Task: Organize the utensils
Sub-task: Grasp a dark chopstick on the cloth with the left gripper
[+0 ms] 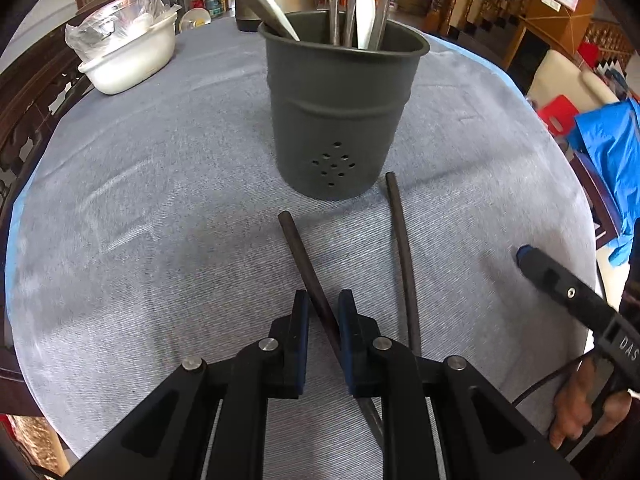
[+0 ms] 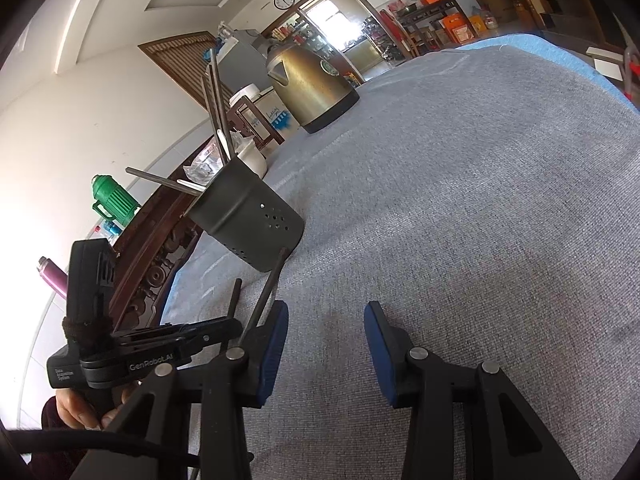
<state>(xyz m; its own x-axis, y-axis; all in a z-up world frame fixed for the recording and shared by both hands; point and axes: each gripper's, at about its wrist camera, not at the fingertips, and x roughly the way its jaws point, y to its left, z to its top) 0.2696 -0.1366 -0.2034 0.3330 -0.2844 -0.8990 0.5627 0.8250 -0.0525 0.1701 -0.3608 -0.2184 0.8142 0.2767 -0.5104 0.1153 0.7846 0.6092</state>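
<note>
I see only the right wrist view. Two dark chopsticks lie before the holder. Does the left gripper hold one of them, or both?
Observer: One only. The left gripper is shut on the held chopstick.
Operator: Where is the other one?
Observer: The second chopstick lies on the cloth, outside the jaws, and its far end is near the holder.
Operator: Does the held one sit straight in the jaws?
Observer: No, it crosses between the pads at a slant.

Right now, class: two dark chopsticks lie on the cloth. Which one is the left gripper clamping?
The left chopstick, slanting between the left gripper's pads. The other chopstick lies free to its right, reaching nearer the holder.
</note>
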